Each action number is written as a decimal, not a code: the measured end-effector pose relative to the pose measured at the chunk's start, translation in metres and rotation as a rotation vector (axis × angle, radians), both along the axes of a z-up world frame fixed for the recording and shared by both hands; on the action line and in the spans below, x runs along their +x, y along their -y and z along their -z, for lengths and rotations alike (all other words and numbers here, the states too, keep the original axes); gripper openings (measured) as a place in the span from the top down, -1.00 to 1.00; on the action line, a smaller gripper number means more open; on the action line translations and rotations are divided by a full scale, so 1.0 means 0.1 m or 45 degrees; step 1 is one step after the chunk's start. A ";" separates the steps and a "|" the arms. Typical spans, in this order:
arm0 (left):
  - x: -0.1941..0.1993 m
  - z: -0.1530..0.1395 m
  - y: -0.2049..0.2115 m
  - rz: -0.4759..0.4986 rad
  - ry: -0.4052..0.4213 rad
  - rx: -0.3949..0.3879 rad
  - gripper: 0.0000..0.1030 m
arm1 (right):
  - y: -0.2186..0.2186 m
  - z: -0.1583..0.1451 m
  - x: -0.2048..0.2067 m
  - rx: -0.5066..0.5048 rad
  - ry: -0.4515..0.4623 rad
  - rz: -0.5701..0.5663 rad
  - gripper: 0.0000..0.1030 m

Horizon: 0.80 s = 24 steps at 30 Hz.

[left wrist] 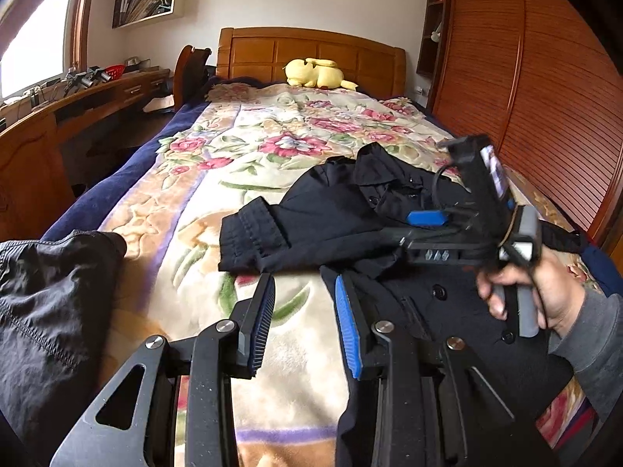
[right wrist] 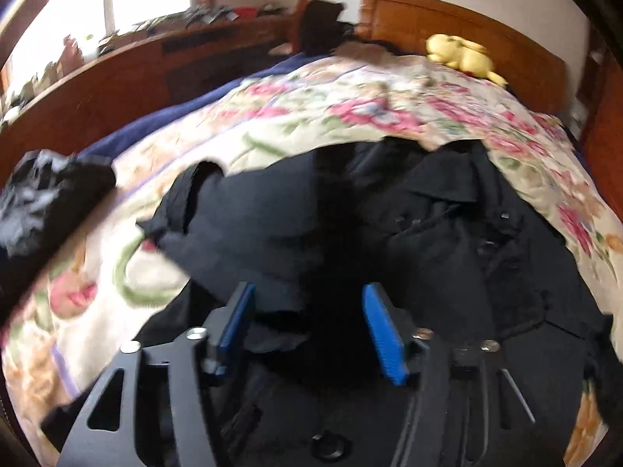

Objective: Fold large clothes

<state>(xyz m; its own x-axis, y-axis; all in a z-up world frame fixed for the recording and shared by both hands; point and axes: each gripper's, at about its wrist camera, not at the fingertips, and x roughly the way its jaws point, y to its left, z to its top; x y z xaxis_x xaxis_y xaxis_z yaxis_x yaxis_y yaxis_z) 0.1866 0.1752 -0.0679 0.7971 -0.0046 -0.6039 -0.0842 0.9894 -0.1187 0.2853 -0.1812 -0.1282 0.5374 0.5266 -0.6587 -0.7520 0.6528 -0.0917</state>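
Observation:
A black buttoned coat (left wrist: 331, 210) lies rumpled on the floral blanket (left wrist: 249, 148), with one sleeve spread to the left. In the left wrist view my left gripper (left wrist: 305, 284) hovers at the coat's near-left edge, open, with only blanket showing between its fingers. A hand (left wrist: 545, 295) holds my right gripper (left wrist: 409, 227) from the right, pointing left over the coat's middle. The blurred right wrist view shows the right gripper (right wrist: 307, 303) open low over the coat (right wrist: 447, 241). Black cloth bunches in the gap, and the blue pads (right wrist: 383, 330) stand apart from it.
A second dark garment (left wrist: 50, 303) lies at the bed's near-left edge. A yellow plush toy (left wrist: 315, 74) rests by the wooden headboard (left wrist: 311, 50). A wooden desk (left wrist: 78, 105) runs along the left and a slatted wardrobe (left wrist: 525, 78) along the right.

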 end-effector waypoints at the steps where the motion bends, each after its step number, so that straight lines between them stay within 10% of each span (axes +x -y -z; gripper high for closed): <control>1: 0.00 0.00 -0.02 -0.003 0.001 -0.003 0.36 | -0.06 0.05 0.02 -0.021 -0.027 -0.018 -0.25; 6: -0.01 0.00 -0.06 -0.005 0.005 -0.014 0.36 | -0.27 0.20 0.32 -0.005 -0.183 0.045 -0.24; 8: 0.00 0.00 -0.06 -0.004 0.004 -0.014 0.36 | -0.34 0.25 0.42 -0.007 -0.229 0.045 0.43; 11: 0.02 0.01 -0.04 0.001 -0.004 -0.010 0.36 | -0.32 0.19 0.42 0.024 -0.152 0.030 0.80; 24: 0.05 0.00 0.22 0.065 -0.017 0.004 0.36 | 0.78 -0.33 0.27 0.168 0.127 0.280 0.87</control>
<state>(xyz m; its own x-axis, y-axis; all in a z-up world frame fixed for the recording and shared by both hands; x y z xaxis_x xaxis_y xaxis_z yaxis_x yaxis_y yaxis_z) 0.1919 0.1528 -0.0682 0.7875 -0.0430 -0.6148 -0.0353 0.9928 -0.1146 0.3122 -0.2596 -0.0952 0.7071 0.4677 -0.5304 -0.5823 0.8106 -0.0616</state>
